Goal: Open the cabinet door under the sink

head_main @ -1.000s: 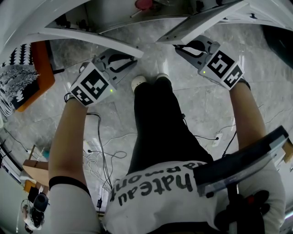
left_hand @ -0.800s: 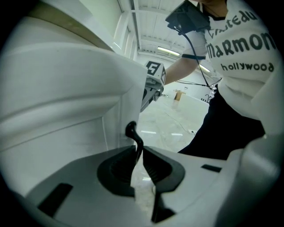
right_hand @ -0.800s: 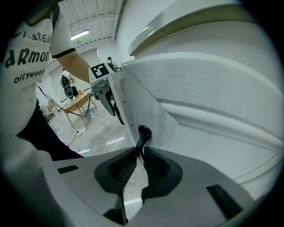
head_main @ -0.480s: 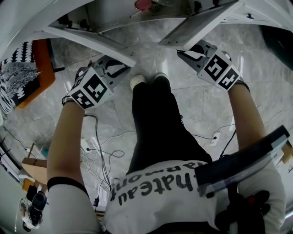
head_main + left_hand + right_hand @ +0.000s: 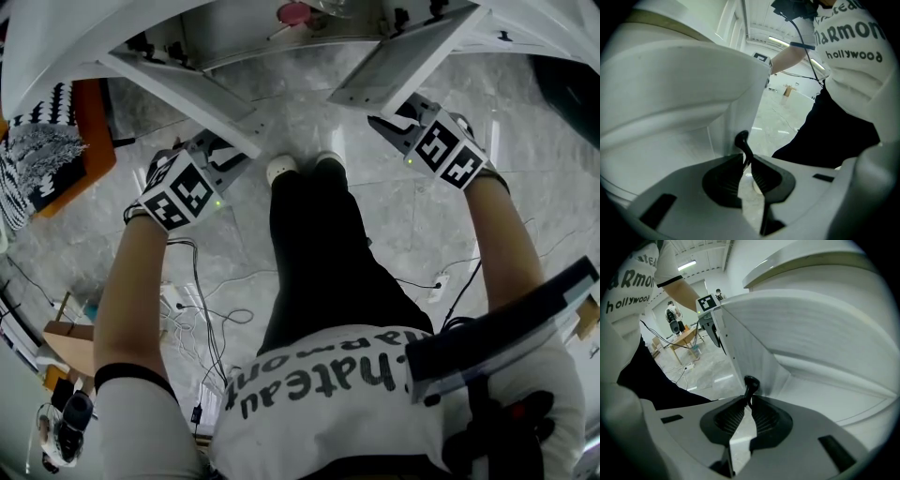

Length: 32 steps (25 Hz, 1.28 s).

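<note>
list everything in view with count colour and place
left white cabinet door: one, white, open, upper left
right white cabinet door: one, white, open, upper right
left black door handle: one, black, on left door's edge
right black door handle: one, black, on right door's edge
pink round object: one, pink, top centre between doors
orange-edged black-and-white patterned item: one, far left
loose cables: several, black and white, floor lower left
grey marble floor: one, grey, below
white shoes: two, white, centre
left gripper: one, grey, shut on left black door handle
right gripper: one, grey, shut on right black door handle
</note>
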Tool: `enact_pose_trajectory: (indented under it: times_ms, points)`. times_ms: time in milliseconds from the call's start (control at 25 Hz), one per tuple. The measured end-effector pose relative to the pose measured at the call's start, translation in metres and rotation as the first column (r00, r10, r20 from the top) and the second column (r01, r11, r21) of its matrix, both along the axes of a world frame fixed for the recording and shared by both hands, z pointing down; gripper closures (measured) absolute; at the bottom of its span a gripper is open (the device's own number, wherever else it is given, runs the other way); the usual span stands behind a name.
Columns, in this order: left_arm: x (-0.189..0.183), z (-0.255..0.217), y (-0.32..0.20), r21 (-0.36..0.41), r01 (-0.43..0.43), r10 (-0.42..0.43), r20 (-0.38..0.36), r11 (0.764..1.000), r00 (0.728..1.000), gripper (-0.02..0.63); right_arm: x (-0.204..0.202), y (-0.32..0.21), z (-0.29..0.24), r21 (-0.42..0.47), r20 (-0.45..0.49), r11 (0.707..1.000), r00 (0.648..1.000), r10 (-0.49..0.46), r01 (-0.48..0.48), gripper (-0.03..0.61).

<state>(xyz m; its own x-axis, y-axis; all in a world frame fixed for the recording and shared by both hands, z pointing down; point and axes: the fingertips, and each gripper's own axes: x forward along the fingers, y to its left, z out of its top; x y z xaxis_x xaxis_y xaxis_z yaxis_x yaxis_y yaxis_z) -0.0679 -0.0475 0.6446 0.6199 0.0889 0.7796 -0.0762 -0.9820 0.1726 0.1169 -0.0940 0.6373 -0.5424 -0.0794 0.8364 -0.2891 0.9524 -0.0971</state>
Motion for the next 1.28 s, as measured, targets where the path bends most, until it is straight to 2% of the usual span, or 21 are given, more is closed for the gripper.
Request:
enact_pose_trajectory:
  times_ms: [360,880,1280]
  points:
    - [-0.015,0.000,0.012,-0.003,-0.030,0.030,0.055,1.000,0.998,0.583,0.013,0.008,0.002,0.009,-0.092,0.997,0.993,-0.077,0.078,0.532]
    - [-0.034,0.000,0.024,-0.075,0.008,0.000,0.113,0.997,0.994,0.578,0.037,0.025,0.003,-0.011,-0.171,0.991,0.977,-0.130,0.130,0.532]
    - [-0.046,-0.002,0.029,-0.095,-0.016,0.031,0.156,0.995,0.987,0.575,0.076,0.044,0.007,-0.069,-0.233,0.982,0.954,-0.190,0.178,0.528]
